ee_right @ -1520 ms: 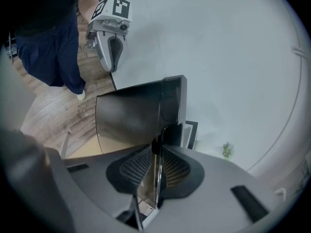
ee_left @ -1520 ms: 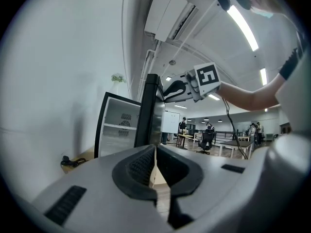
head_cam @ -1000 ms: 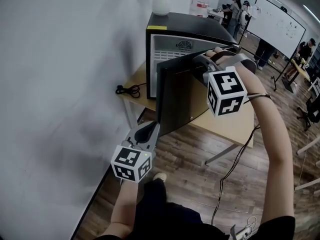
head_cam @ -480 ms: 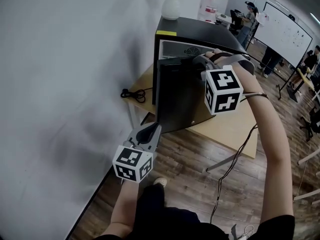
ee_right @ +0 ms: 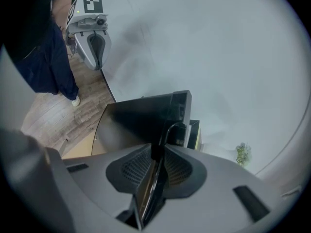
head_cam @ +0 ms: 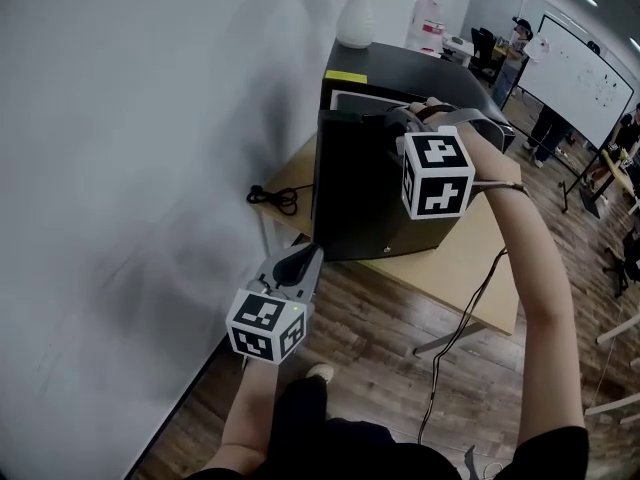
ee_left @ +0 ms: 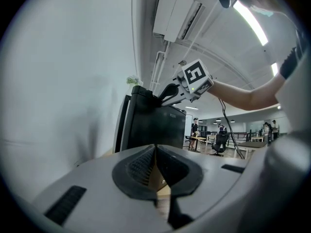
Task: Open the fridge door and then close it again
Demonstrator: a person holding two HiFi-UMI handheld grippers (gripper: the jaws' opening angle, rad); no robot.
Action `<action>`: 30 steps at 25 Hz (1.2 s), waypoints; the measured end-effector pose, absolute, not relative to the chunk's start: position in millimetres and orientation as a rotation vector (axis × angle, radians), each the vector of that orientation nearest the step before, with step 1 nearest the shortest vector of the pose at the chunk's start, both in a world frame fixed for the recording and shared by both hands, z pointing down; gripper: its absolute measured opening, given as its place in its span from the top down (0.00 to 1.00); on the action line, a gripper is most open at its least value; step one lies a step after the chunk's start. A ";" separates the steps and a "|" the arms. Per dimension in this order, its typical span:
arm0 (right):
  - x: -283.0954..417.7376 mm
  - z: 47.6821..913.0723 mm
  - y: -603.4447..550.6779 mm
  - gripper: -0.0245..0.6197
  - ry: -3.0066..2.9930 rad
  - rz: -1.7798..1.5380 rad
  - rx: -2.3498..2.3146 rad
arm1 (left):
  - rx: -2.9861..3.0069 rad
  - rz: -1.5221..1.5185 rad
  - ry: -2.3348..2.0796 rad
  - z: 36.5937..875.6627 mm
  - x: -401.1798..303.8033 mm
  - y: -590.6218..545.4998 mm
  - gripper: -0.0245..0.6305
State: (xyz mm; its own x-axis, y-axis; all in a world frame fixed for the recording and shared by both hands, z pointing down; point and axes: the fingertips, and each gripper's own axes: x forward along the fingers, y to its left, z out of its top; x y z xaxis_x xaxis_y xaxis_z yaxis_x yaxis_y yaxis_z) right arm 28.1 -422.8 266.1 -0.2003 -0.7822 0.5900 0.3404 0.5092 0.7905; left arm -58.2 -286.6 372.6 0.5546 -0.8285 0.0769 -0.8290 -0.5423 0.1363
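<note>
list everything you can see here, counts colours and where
table: one, light wood, against the wall
fridge: one, black, on the table
fridge door: one, black, nearly shut
vase: one, white, on top of the fridge
cable: one, black, on the table left of the fridge
whiteboard: one, white, far right
people: a few, far end of the room
left gripper: one, grey, jaws together, empty, low by the wall
right gripper: one, grey, shut on the fridge door's edge

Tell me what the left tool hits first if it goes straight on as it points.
Probably the fridge door, dead ahead in its view. The edge of the table below it could come first, since depth is unclear.
</note>
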 end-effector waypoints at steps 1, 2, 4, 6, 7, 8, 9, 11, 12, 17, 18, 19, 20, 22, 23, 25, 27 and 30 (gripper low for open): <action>27.6 265.9 -427.0 0.88 -1.438 -1.065 0.412 | 2.628 0.004 -1.416 371.8 -58.5 -289.3 0.94; 27.2 265.9 -430.9 0.87 -1.438 -1.062 0.414 | 2.626 0.003 -1.418 371.4 -58.7 -291.8 0.94; 26.4 267.2 -438.1 0.87 -1.439 -1.054 0.415 | 2.623 0.000 -1.425 372.0 -59.2 -296.1 0.94; 25.0 268.8 -444.5 0.87 -1.441 -1.048 0.418 | 2.619 -0.005 -1.432 373.4 -60.7 -300.0 0.94; 24.1 269.3 -447.2 0.87 -1.442 -1.045 0.419 | 2.618 -0.008 -1.436 374.0 -61.6 -301.6 0.94; 23.5 269.5 -449.6 0.87 -1.444 -1.042 0.421 | 2.617 -0.009 -1.438 374.3 -62.4 -303.0 0.94; 23.0 269.3 -451.7 0.87 -1.446 -1.038 0.422 | 2.615 -0.010 -1.440 374.3 -63.0 -304.1 0.94; 22.6 268.7 -455.9 0.87 -1.448 -1.030 0.422 | 2.612 -0.011 -1.445 374.2 -63.8 -306.7 0.94; 22.4 268.5 -458.4 0.87 -1.448 -1.026 0.423 | 2.610 -0.011 -1.447 374.4 -64.2 -308.5 0.94; 19.8 268.9 -476.1 0.87 -1.440 -1.023 0.440 | 2.605 -0.011 -1.452 377.8 -66.0 -322.0 0.94; 19.6 269.3 -479.0 0.86 -1.433 -1.021 0.441 | 2.605 -0.012 -1.452 378.1 -66.3 -324.0 0.94; 19.4 269.7 -481.8 0.86 -1.427 -1.019 0.442 | 2.603 -0.012 -1.453 378.5 -66.8 -326.1 0.94; 19.2 270.1 -484.9 0.86 -1.422 -1.015 0.444 | 2.601 -0.012 -1.454 379.2 -67.5 -328.3 0.94; 18.7 270.5 -491.9 0.86 -1.421 -1.006 0.449 | 2.597 -0.014 -1.457 380.8 -68.5 -333.0 0.94; 18.7 270.6 -495.6 0.86 -1.424 -1.002 0.452 | 2.594 -0.014 -1.458 381.7 -68.8 -335.2 0.94; 19.2 271.1 -502.0 0.86 -1.426 -0.992 0.459 | 2.590 -0.013 -1.459 383.9 -69.4 -338.6 0.94; 19.8 271.4 -504.3 0.86 -1.421 -0.982 0.459 | 2.587 -0.010 -1.460 385.8 -70.6 -341.1 0.94; 18.4 270.1 -504.7 0.86 -1.410 -0.991 0.456 | 2.582 -0.012 -1.466 386.1 -71.6 -344.6 0.94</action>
State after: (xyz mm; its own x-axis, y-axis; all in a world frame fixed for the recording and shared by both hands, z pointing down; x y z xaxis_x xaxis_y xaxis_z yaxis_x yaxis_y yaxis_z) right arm 18.4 -504.7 270.1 -0.1317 -0.7885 0.6008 0.2983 0.5464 0.7826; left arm -71.6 -344.6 386.1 0.5161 -0.8530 0.0780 -0.8516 -0.5012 0.1536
